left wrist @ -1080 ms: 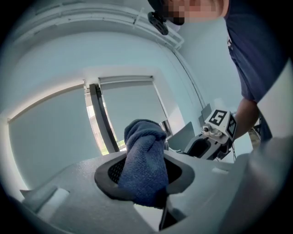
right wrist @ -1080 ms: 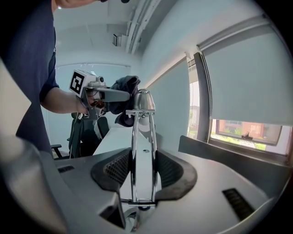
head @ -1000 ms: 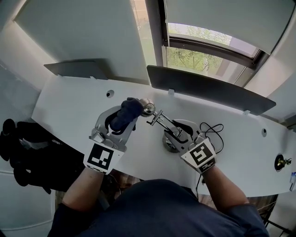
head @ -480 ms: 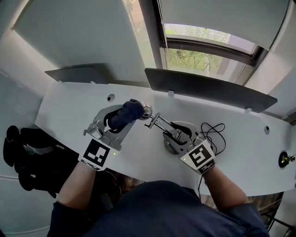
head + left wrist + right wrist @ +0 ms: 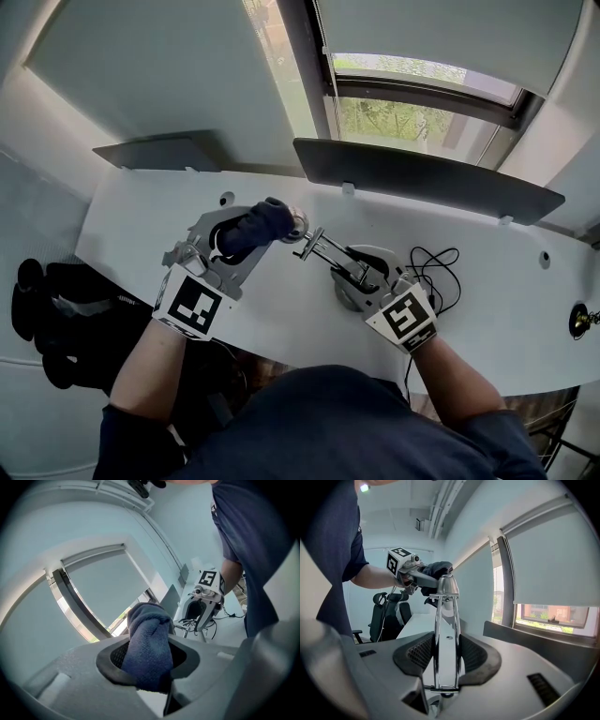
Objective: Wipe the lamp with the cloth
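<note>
The left forearm and the right forearm both reach forward from the body, angled in toward each other. The left gripper points up and to the right in the head view, rolled a little to one side, its jaws closed on a bunched cloth. The right gripper points up and to the left toward it, its jaws clamped on the lamp's twin chrome rods.

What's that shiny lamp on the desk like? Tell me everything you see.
The lamp looks like polished chrome: two thin parallel rods rise tilted from a round base on the white desk to a small bell-shaped head. The right gripper clamps the rods in its jaws; the dark blue cloth, held by the left gripper, touches the head.
</note>
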{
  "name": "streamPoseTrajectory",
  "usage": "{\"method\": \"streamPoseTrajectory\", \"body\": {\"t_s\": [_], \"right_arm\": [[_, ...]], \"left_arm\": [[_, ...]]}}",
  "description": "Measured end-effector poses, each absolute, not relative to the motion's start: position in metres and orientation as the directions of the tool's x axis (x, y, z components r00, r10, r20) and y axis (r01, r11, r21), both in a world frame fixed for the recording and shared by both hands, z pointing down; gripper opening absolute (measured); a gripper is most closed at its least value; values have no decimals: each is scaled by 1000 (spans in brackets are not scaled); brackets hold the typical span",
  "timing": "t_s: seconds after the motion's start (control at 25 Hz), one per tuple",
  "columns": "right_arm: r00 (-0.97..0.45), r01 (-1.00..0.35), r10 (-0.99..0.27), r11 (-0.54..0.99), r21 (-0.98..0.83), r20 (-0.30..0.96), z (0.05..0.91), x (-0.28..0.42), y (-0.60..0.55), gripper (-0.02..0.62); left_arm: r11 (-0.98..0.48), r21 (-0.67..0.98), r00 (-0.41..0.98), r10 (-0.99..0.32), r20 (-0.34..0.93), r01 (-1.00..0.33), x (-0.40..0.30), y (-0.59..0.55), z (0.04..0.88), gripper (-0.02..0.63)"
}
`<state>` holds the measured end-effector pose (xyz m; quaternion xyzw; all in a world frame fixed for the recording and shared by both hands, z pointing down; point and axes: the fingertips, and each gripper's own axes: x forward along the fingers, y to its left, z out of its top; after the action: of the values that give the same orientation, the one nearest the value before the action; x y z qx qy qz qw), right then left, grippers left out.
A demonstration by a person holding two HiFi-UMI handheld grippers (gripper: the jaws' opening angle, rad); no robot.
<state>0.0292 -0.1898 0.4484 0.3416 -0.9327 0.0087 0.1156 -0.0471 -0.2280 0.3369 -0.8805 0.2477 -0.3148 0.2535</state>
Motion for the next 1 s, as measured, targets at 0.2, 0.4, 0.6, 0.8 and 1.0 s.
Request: {"method": "streamPoseTrajectory", "body": {"t_s": [0.2,0.4,0.6,0.8,1.0], "right_arm": [[-741,-639,-635,767,64,218,446,29,-189,167],[-743,-636,-633,769,65,216,445,30,-189,167],[-742,-637,-634,768,65,220,446,29,-190,167],[-742,-637,-634,768,63,219,447,30,-189,167],[-741,-639,-635,767,62,219,448,29,-190,167]], "left_arm": [[-739,-651,668,-574,474,-172,-44,-228,336,132],[-705,-687,651,-608,455,-178,-45,-241,325,132],[-664,-745,617,-609,498,-55,-41,-250,333,132],[-617,-784,582,-617,530,60,-41,-262,342,132],[-588,-799,567,-617,546,129,-39,-272,350,132]]}}
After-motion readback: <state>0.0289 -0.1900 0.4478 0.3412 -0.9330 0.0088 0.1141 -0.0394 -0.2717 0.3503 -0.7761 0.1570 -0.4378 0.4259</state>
